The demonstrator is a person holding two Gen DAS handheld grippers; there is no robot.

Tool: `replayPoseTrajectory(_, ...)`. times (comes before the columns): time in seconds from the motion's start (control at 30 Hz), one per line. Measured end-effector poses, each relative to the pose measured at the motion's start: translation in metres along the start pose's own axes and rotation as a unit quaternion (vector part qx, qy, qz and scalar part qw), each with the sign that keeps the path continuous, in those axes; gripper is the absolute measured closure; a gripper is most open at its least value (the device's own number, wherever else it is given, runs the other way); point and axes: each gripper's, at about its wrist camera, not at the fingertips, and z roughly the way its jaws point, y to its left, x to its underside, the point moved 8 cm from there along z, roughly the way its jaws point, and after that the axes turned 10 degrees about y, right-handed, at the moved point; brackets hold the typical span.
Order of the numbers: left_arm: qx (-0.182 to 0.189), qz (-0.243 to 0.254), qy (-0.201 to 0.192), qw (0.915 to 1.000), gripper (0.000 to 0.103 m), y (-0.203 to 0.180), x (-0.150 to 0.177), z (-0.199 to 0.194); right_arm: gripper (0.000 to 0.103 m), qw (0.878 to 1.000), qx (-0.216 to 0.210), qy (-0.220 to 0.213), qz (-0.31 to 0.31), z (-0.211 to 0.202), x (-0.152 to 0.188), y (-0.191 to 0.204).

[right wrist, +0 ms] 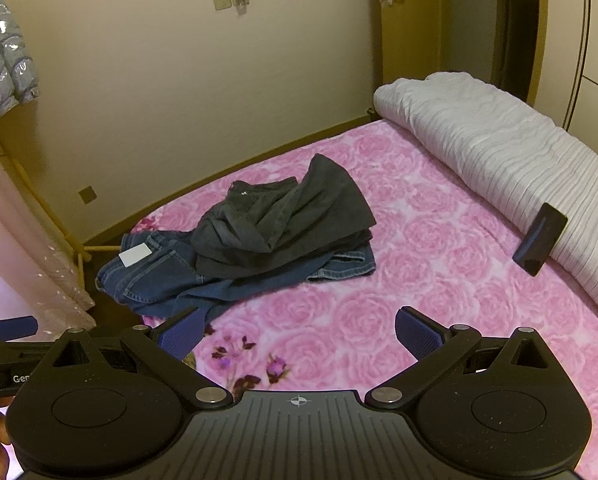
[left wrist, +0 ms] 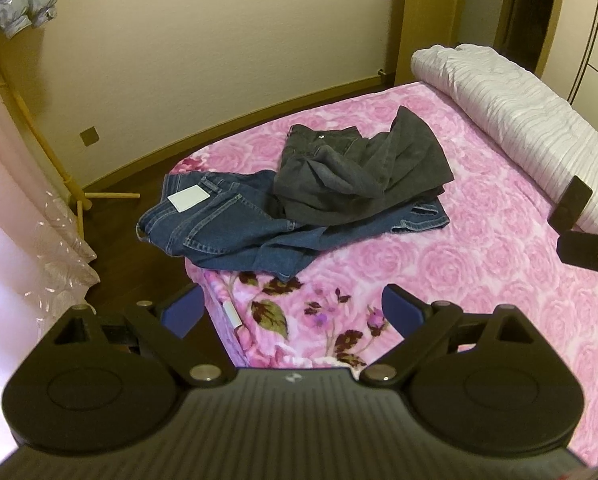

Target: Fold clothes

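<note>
Looking down at the pink bed (left wrist: 479, 280), we see two pairs of pants in a messy heap near the middle of both pictures. The blue jeans (left wrist: 219, 232) lie at the bottom, with one end hanging over the edge of the bed at the left. The gray pants (left wrist: 359, 172) sit bunched up on top of them, touching them. Neither one is folded or flat right now.

Our left tongs (left wrist: 291, 312) are at the bottom of the left picture, spread wide with nothing between the blue pads. Our right tongs (right wrist: 299, 336) are at the bottom of the right picture, also wide and holding nothing. Both hang over the bed, near the heap but not touching it.

We think the step in hand is getting to the clothes. The heap is two things stuck together, so the next move needs us to reach in, pinch just one pair, likely the gray one on top, and lift it free. The cloth is soft and floppy, so we need a good pinch on an edge like the waist. The rolled white blanket (left wrist: 519, 108) lies at the right, well apart.
</note>
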Motion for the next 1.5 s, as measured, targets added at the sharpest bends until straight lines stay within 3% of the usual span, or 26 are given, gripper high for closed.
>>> replayPoseTrajectory(0.53, -0.022, 0.005, -0.001, 0.9997, 0.009, -0.008, -0.001, -0.006, 0.000, 0.999, -0.009, 0.014, 0.033, 0.001, -0.002, -0.023)
replayPoseTrajectory(0.83, -0.020, 0.025, 0.000, 0.9995, 0.009, -0.004, -0.024, 0.018, 0.000, 0.998, -0.023, 0.020, 0.061, 0.010, -0.011, -0.033)
replayPoseTrajectory(1.0, -0.015, 0.031, 0.001, 0.9994, 0.009, 0.005, -0.060, 0.056, 0.000, 0.994, 0.005, 0.036, 0.105, 0.033, -0.026, -0.045)
replayPoseTrajectory(1.17, 0.005, 0.058, 0.015, 0.9982, 0.009, 0.020, -0.111, 0.126, 0.000, 0.991, 0.034, 0.018, 0.126, 0.068, -0.060, -0.049)
replayPoseTrajectory(1.3, 0.033, 0.072, 0.037, 0.9962, 0.011, 0.035, -0.155, 0.194, 0.000, 0.991, 0.061, 0.031, 0.116, 0.118, -0.100, -0.029)
replayPoseTrajectory(1.5, 0.069, 0.099, 0.065, 0.9906, 0.017, 0.052, -0.215, 0.289, 0.000, 0.994, 0.055, 0.062, 0.076, 0.212, -0.160, 0.015)
